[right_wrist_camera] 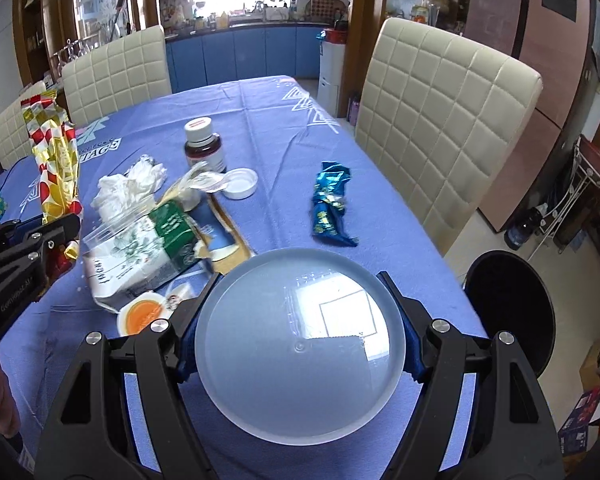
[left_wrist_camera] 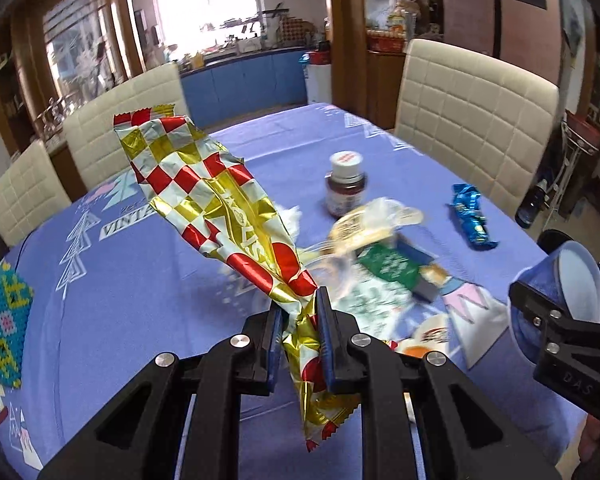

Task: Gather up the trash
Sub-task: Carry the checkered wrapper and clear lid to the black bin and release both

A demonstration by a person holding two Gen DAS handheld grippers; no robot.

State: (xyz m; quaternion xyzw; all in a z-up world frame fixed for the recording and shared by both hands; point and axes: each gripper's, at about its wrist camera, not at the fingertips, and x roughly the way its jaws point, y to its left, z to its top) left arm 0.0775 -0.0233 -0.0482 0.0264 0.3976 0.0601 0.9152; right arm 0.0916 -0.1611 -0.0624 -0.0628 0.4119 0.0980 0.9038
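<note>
- left gripper is clamped on the red, gold and white checked foil wrapper, lifted off the blue tablecloth; its long axis runs up and away to the left, with a short tail hanging below the jaws.
- right gripper is spread wide around a blue plastic cup, gripping its sides, base toward the camera.
- left on the table: blue candy wrapper lying lengthwise away, crumpled tissue, torn green-and-white packet, brown pill bottle.

Your right gripper clamps a blue plastic cup; beyond it lies a blue wrapper, and your left gripper pinches a checkered foil wrapper.
</note>
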